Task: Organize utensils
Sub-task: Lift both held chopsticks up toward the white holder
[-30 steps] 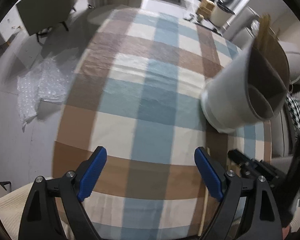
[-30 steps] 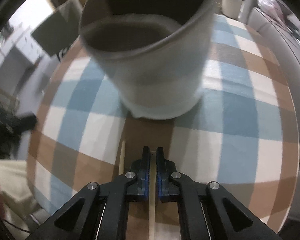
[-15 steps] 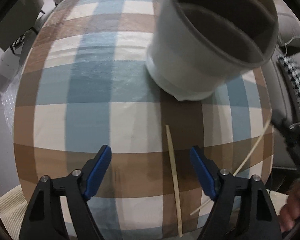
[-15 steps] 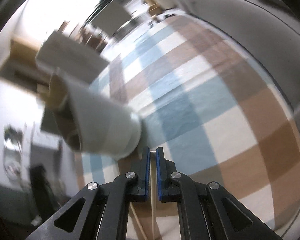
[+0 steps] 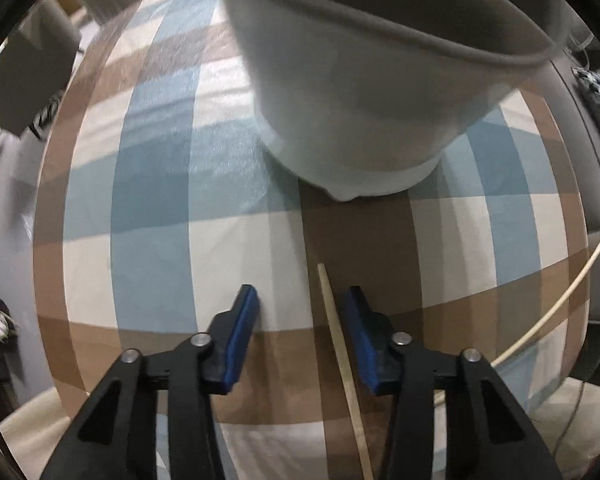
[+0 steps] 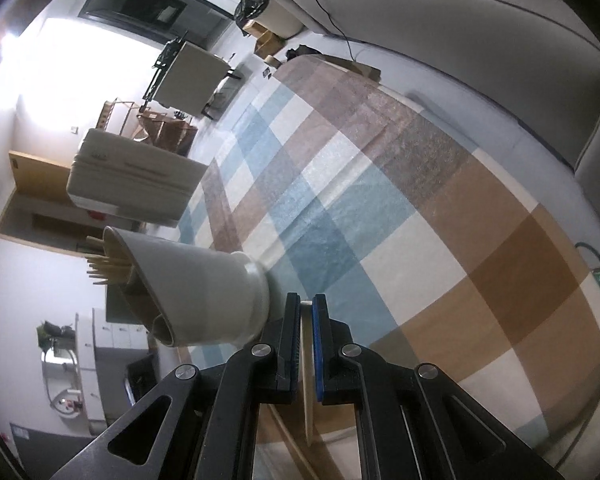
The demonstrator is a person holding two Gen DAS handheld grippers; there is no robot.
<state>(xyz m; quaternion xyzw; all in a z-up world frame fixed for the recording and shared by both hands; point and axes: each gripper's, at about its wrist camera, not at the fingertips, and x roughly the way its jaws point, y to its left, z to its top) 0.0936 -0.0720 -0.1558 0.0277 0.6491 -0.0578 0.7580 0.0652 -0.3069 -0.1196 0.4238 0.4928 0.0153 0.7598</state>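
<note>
A grey divided utensil holder (image 5: 360, 100) stands on the checked tablecloth (image 5: 148, 184); in the right wrist view the holder (image 6: 204, 292) has several chopsticks (image 6: 104, 268) sticking out of it. My left gripper (image 5: 300, 312) points straight down, jaws closing, around a loose chopstick (image 5: 334, 328) that lies on the cloth near the right pad (image 5: 360, 336); the left pad is apart from it. My right gripper (image 6: 307, 304) is shut on a second chopstick (image 6: 307, 376), which shows as a pale curved line (image 5: 560, 308) at the right of the left wrist view.
A pale suitcase (image 6: 132, 180) and a chair (image 6: 192, 76) stand on the floor beyond the table. A grey sofa (image 6: 500, 40) runs along the table's far side. The rounded table edge (image 5: 48, 240) is close on the left.
My left gripper moved toward the holder, came down over the loose chopstick, and its jaws narrowed. My right gripper rolled and swung away from the holder, keeping its chopstick.
</note>
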